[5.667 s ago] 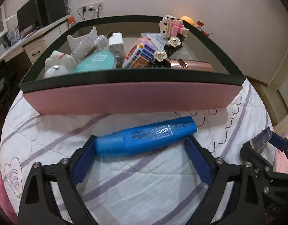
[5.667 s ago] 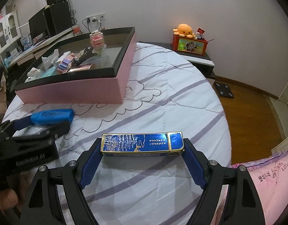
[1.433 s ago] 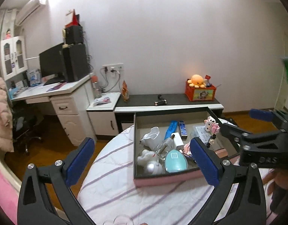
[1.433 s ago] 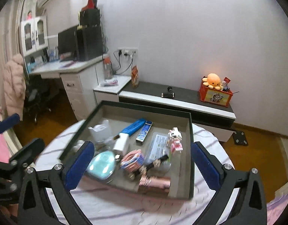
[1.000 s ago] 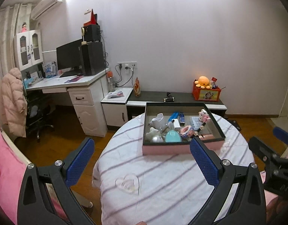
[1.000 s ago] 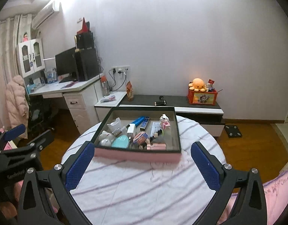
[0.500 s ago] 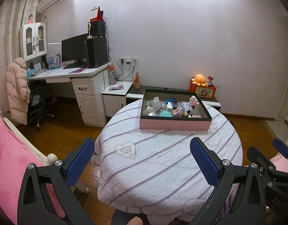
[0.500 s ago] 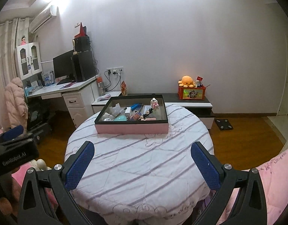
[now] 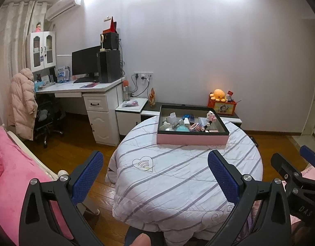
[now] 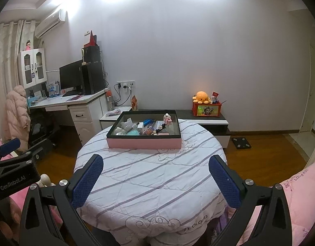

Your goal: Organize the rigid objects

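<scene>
Both grippers, left gripper and right gripper, have pulled well back, fingers apart and empty; the pink tray at the table's far edge now holds everything, suggesting completion.

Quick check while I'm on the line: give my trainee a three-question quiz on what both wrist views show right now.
1. True or false: the left gripper holds something.
2. Where does the pink tray sit? A) on the floor B) on the round table C) on the desk
3. What orange toy sits on the red box by the wall?

Key: 1 false, both it and the right gripper are open and empty. 2 B. 3 a plush octopus.
</scene>
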Tool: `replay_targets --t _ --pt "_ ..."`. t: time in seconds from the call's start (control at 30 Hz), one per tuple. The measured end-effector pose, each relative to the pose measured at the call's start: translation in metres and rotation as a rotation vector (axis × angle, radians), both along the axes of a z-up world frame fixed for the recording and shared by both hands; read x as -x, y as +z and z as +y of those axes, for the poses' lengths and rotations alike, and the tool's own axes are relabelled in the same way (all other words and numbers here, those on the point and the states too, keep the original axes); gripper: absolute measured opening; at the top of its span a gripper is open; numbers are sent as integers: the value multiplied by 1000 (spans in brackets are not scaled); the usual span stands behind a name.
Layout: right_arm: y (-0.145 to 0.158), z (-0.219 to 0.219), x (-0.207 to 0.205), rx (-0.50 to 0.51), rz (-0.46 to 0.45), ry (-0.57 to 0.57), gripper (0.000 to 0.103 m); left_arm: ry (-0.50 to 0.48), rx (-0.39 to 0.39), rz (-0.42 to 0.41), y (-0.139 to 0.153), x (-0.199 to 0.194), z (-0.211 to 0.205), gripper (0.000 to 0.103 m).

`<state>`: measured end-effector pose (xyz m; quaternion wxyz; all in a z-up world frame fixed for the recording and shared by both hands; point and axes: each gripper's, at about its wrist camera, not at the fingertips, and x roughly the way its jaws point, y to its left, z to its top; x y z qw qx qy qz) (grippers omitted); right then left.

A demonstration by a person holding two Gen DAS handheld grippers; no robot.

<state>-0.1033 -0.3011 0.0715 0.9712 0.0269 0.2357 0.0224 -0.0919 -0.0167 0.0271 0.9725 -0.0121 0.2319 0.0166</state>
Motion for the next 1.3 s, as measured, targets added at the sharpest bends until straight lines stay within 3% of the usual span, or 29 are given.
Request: replay_targets --t 1.0,1.3 --pt "9 -2 16 2 -23 -9 103 -13 34 -17 2 16 3 103" --pt "13 0 16 5 -28 -3 103 9 6 -31 2 16 5 103"
